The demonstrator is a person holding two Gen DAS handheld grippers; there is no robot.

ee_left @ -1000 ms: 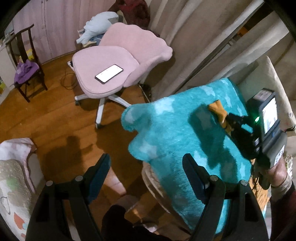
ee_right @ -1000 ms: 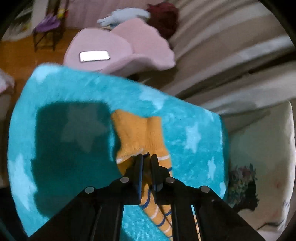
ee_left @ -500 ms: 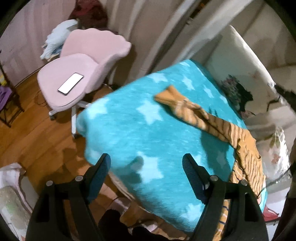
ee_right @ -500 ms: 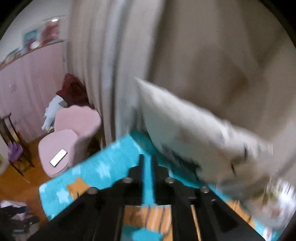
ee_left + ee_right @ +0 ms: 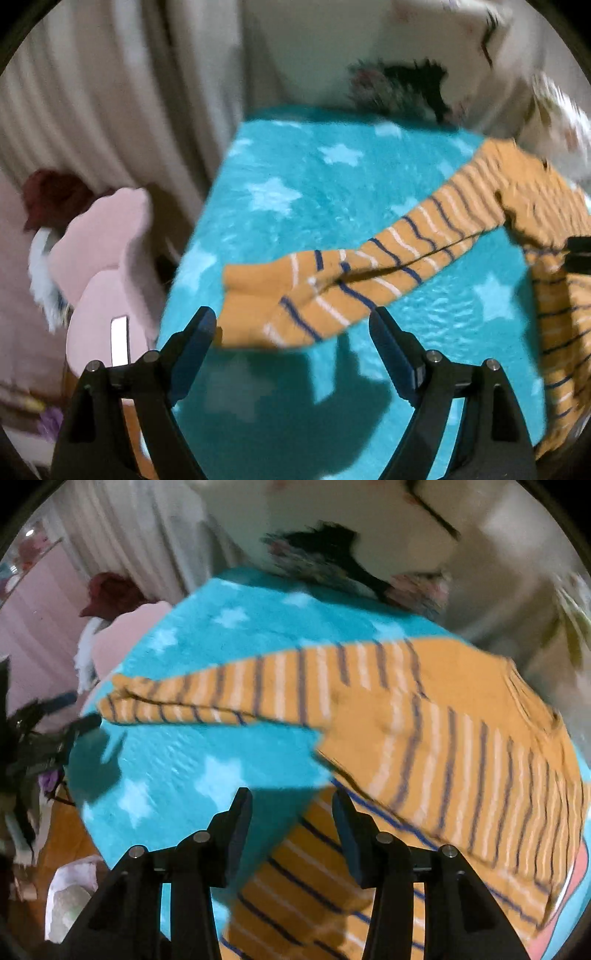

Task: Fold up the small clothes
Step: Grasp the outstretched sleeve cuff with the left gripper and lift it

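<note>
An orange garment with navy and white stripes (image 5: 373, 269) lies on a teal star-patterned blanket (image 5: 314, 192). Its two long narrow ends lie together, stretched toward the blanket's left side. My left gripper (image 5: 291, 328) is open and empty, just in front of those ends. In the right wrist view the garment's wide part (image 5: 461, 746) fills the right side, folded over a lower layer. My right gripper (image 5: 291, 812) is open and empty, close above the garment's near edge. The left gripper (image 5: 66, 731) also shows at the left edge of that view.
A pink swivel chair (image 5: 107, 266) with a phone (image 5: 120, 341) on its seat stands left of the blanket. A cream pillow with a dark print (image 5: 332, 561) leans behind the blanket. Curtains (image 5: 110, 92) hang at the back left. Wooden floor (image 5: 62, 834) lies below.
My right gripper let go of the garment's narrow ends, swung away and came back open over the wide part. My left gripper moved in from the floor side toward the narrow ends.
</note>
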